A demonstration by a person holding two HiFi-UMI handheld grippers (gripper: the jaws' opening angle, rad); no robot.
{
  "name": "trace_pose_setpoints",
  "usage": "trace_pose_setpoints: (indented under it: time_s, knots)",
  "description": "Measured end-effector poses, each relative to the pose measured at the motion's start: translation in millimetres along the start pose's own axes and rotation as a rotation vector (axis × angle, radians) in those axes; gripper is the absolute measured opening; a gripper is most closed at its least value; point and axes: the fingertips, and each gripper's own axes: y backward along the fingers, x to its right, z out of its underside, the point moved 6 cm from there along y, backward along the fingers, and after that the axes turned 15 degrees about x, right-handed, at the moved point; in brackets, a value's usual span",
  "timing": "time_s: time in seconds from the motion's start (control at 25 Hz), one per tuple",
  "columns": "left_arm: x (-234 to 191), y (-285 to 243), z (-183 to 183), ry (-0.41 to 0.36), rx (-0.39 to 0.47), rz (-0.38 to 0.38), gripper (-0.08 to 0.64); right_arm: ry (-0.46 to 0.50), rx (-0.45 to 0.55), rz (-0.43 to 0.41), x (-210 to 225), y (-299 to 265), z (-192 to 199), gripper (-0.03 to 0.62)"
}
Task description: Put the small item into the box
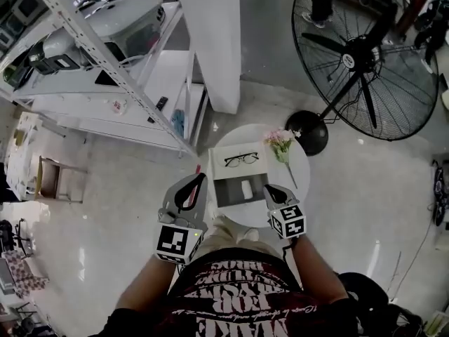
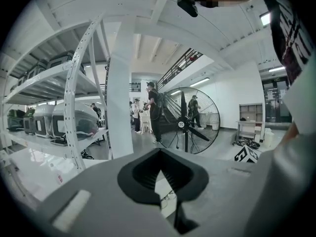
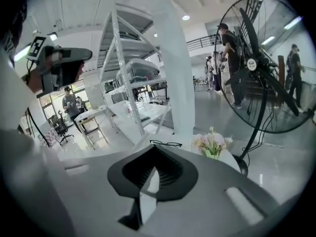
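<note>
On a small round white table (image 1: 303, 168) stands an open box (image 1: 227, 192) with a grey inside, and a small white item (image 1: 245, 188) lies in it. Black glasses (image 1: 241, 160) rest on the white lid part behind it. My left gripper (image 1: 194, 182) hovers at the box's left edge and is shut, with nothing between its jaws (image 2: 159, 153). At the box's right edge my right gripper (image 1: 273, 191) is also shut and empty; in the right gripper view (image 3: 155, 150) it points over the table toward the glasses (image 3: 166, 143).
Pink flowers (image 1: 281, 144) lie on the table's far right. A big black floor fan (image 1: 365, 55) stands at the right rear, a white pillar (image 1: 210, 41) behind the table, and metal shelving (image 1: 105, 62) with machines at the left. People stand far off by the fan (image 2: 186, 125).
</note>
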Motion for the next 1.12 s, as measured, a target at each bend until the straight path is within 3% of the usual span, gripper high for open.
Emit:
trace_pose_setpoints:
  time_s: [0.32,0.56,0.76,1.12]
  knots:
    - [19.4,10.8,-15.4,0.024,0.054,-0.023,0.000,0.056,0.096,-0.062,-14.2,37.2,-58.1,0.029]
    - [28.4,21.0,-26.7,-0.045,0.068,-0.031,0.000,0.094,0.183,-0.078,-23.4,68.6,-105.8,0.029]
    - [32.9,26.3,-37.7,-0.050,0.102,-0.045,0.000,0.127,0.274,-0.077,-30.1,94.7,-143.5,0.029]
    - [41.2,34.7,-53.9,-0.054,0.128,-0.055,0.000,0.175,0.359,-0.072,-38.4,129.2,-179.9,0.029]
